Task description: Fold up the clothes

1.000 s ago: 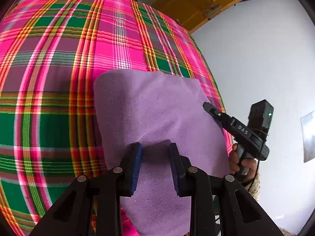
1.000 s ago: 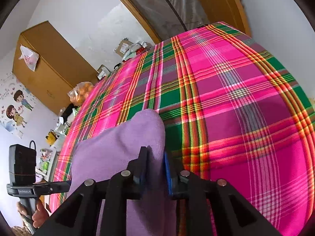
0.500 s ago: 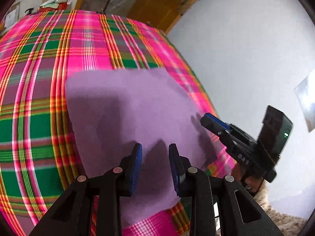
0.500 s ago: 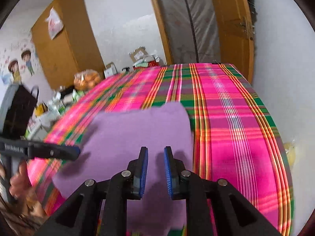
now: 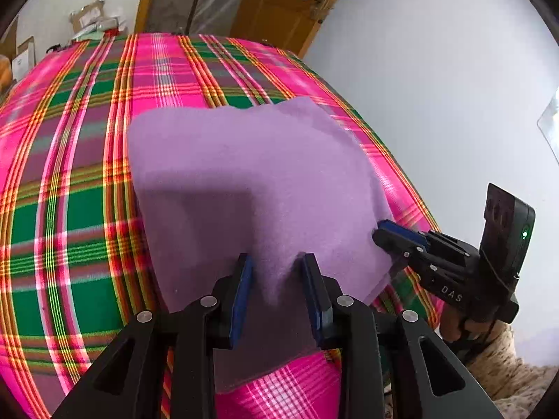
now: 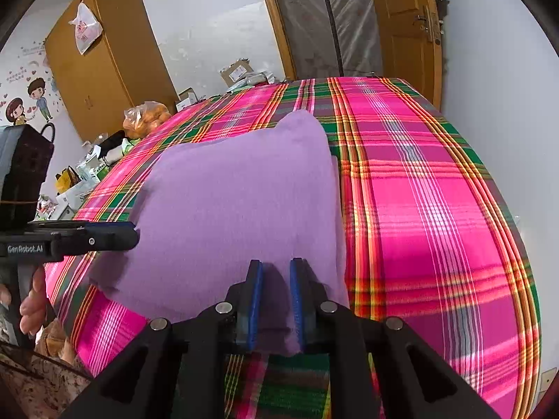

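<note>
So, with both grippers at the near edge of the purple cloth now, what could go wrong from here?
1. The folded purple fleece cloth lies near the side edge of the pink and green plaid blanket; a pull sideways might drag it off.
2. Both the left gripper and the right gripper appear open around the cloth's hem, so closing could pinch only the top layer.
3. The far corner bulges; the next fold may be uneven.

The folded cloth (image 6: pixel 237 209) lies on the bed (image 6: pixel 436 209), near its front edge.
</note>
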